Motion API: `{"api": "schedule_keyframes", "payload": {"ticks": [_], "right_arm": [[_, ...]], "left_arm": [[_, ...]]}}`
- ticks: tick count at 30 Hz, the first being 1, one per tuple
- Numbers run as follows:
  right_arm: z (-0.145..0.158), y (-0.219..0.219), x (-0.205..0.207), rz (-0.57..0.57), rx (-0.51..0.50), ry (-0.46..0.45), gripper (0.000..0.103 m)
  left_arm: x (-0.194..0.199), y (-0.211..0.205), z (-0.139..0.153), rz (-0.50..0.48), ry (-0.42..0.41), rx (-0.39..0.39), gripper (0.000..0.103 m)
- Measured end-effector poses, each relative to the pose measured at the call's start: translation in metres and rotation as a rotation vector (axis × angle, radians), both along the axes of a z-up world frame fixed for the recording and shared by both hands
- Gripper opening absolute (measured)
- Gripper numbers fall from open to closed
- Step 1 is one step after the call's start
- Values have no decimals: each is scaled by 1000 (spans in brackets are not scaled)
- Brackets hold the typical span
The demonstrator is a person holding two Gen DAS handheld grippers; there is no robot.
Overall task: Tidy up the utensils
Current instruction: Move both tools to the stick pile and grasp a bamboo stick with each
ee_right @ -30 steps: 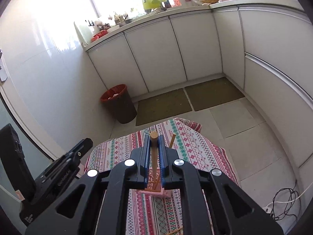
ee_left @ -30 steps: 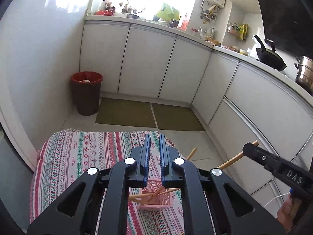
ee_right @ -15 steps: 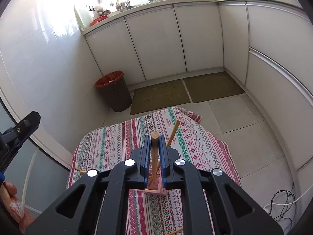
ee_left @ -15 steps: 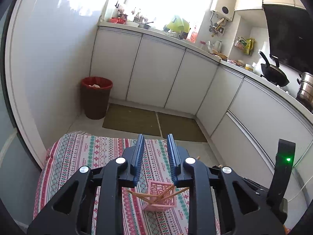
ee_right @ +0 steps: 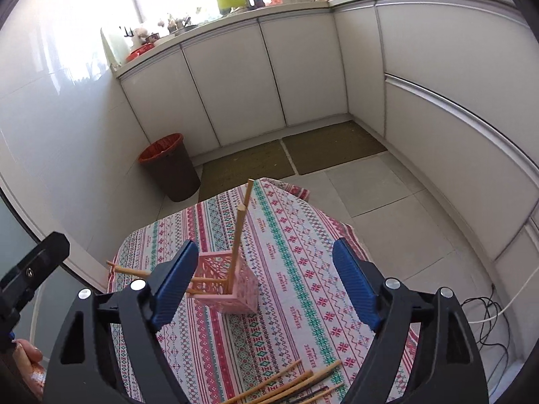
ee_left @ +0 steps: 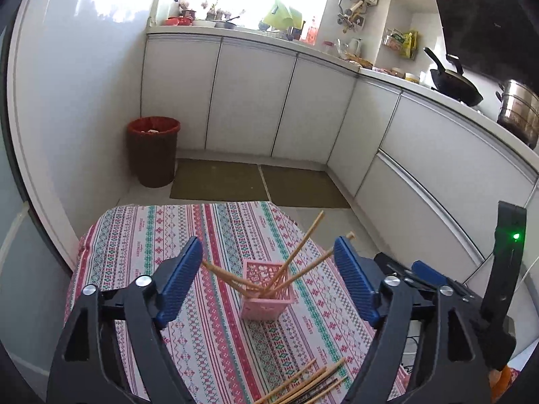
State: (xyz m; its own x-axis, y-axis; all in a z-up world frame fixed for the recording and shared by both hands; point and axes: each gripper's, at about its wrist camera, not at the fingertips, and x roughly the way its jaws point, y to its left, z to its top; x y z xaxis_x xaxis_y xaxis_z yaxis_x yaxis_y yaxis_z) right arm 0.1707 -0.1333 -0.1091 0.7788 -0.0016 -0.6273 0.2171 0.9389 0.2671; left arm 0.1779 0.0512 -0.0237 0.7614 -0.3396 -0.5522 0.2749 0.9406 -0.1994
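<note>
A pink lattice holder (ee_left: 267, 289) stands on the patterned tablecloth (ee_left: 215, 232) with several wooden chopsticks (ee_left: 296, 252) leaning out of it. It also shows in the right wrist view (ee_right: 229, 282) with a chopstick (ee_right: 237, 235) standing in it. More chopsticks (ee_left: 303, 383) lie loose at the table's near edge, also in the right wrist view (ee_right: 289, 383). My left gripper (ee_left: 267, 289) is open and empty, above and behind the holder. My right gripper (ee_right: 261, 282) is open and empty, just right of the holder.
A red-lined waste bin (ee_left: 153, 149) stands on the floor by white cabinets (ee_left: 249, 101). Two floor mats (ee_left: 259, 185) lie beyond the table. A wok (ee_left: 454, 84) and a pot (ee_left: 515, 111) sit on the counter at right. Cables (ee_right: 488, 320) lie on the floor.
Both grippers have opened wide. The right gripper let go of the chopstick it held, which now stands in the holder. Both views have pulled back from the holder.
</note>
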Motion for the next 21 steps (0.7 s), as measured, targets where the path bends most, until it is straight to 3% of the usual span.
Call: {"api": "schedule_keyframes", "payload": {"ticks": [2, 5, 10, 13, 17, 18, 20, 21], "right_arm": [[-5, -8, -18, -8, 5, 1, 85], [-23, -21, -52, -33, -8, 14, 92], [-77, -48, -93, -69, 16, 138, 92], [-110, -70, -108, -113, 98, 213, 92], [-144, -89, -121, -141, 221, 277, 92], [-147, -94, -123, -142, 267, 287, 92], [-146, -101, -131, -157, 298, 251, 92], [-146, -104, -133, -167, 307, 251, 92]], "left_arm": [[-5, -1, -9, -5, 31, 18, 94], [-3, -12, -31, -80, 145, 78, 96], [-12, -64, -110, -282, 379, 346, 96], [-20, -95, -156, -363, 466, 475, 96], [-11, -116, -188, -366, 536, 534, 95], [-6, -119, -193, -361, 555, 525, 93], [4, -126, -204, -357, 598, 513, 78], [8, -129, -210, -356, 622, 518, 64]]}}
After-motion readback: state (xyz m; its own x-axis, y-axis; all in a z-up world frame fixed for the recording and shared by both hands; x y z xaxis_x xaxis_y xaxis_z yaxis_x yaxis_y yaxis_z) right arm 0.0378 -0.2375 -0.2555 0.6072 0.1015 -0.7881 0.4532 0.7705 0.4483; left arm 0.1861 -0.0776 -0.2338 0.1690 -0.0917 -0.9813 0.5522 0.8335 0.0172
